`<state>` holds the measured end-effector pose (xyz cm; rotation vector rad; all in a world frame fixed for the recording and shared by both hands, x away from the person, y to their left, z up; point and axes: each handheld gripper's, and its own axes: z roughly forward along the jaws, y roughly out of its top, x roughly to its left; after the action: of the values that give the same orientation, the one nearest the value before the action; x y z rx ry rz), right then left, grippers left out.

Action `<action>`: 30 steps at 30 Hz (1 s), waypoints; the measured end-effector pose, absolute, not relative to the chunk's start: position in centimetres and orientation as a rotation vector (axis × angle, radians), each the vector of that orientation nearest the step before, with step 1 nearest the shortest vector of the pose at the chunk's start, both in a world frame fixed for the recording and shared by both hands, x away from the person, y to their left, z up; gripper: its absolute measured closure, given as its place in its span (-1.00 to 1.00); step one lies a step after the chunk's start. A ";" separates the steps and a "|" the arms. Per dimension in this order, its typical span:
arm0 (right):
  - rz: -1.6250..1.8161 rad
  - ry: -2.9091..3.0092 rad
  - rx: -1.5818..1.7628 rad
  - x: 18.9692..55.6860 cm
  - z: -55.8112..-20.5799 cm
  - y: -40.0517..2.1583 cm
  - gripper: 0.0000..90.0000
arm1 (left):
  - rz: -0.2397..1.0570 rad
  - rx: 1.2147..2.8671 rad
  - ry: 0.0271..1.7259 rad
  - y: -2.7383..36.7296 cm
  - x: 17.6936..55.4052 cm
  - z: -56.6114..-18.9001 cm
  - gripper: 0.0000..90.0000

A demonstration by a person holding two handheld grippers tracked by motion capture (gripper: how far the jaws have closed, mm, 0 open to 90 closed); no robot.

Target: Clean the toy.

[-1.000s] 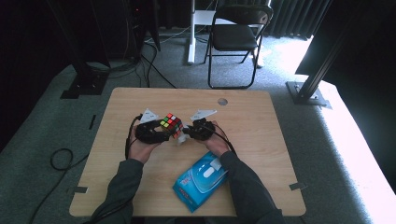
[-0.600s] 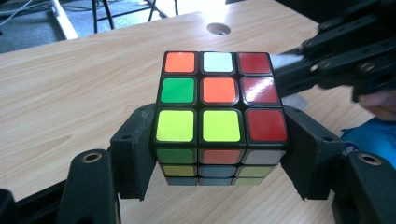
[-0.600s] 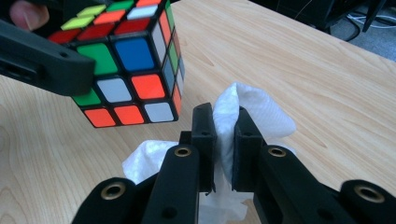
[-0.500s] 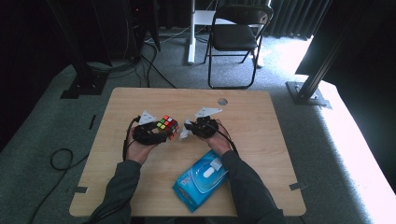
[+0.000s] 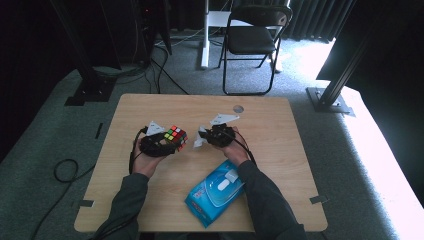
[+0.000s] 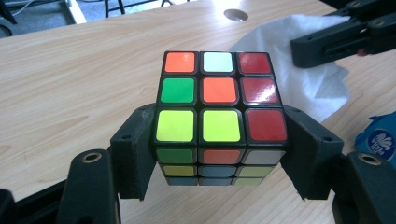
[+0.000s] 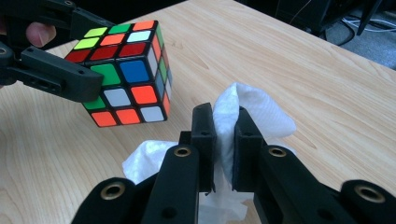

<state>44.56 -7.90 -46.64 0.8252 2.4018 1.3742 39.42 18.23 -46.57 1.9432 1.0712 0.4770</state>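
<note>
Clamping the puzzle cube [image 6: 218, 109], the left hand-held gripper [image 6: 219, 154] faces the right hand-held gripper [image 7: 225, 140] pinching a white wipe [image 7: 254, 112].

- The left gripper [image 6: 219, 154] rises from the bottom edge, its two black jaws clamped against opposite sides of a puzzle cube [image 6: 218, 102].
- The cube's top face reads orange, white, red in the far row; green, orange, red in the middle; yellow, yellow, red nearest.
- The cube is held above a light wooden table [image 6: 79, 79].
- A crumpled white wipe [image 6: 317, 88] sits behind the cube to the right.
- The right gripper [image 6: 345, 37] enters from the upper right, over the wipe.
- A blue packet [image 6: 380, 140] shows at the right edge.
- A round hole [image 6: 236, 14] lies in the tabletop near the far edge.
</note>
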 end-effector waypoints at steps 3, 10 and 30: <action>1.356 2.408 0.826 44.6 -46.8 -8.0 0.83 | 0.481 1.944 1.081 18.4 39.4 -47.0 -0.24; 1.326 2.443 0.822 44.7 -47.4 -7.9 0.80 | 0.501 1.958 1.103 18.7 39.5 -48.0 -0.24; 1.270 2.490 0.804 44.7 -47.8 -7.3 0.77 | 0.502 1.991 1.142 18.8 39.8 -50.5 -0.24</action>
<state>44.74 -7.29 -47.76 0.8039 2.4904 1.2700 39.77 18.82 -50.47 1.9910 1.1421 0.5016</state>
